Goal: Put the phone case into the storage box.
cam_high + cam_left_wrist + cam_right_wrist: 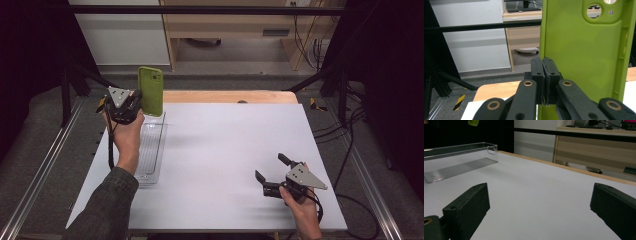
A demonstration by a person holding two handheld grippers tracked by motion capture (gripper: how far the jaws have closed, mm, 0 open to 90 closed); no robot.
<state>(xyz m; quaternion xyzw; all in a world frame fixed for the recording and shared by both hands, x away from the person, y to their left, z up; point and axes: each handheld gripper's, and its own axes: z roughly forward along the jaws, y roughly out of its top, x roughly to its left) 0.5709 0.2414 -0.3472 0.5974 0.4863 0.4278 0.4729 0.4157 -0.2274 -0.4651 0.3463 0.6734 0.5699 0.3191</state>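
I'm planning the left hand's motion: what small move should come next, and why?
Probably lower the left gripper toward the clear tray. It is shut on the edge of the green phone case, held upright above the tray's far end, while the right gripper rests open, apart.

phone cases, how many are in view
1. The green phone case is held upright in the left gripper, whose jaws are shut on its side edge, above the far end of the clear tray. The right gripper is open and holds nothing.

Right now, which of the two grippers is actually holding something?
The left gripper: its jaws are clamped on the edge of the green phone case, held upright above the clear tray. The right gripper is open and holds nothing.
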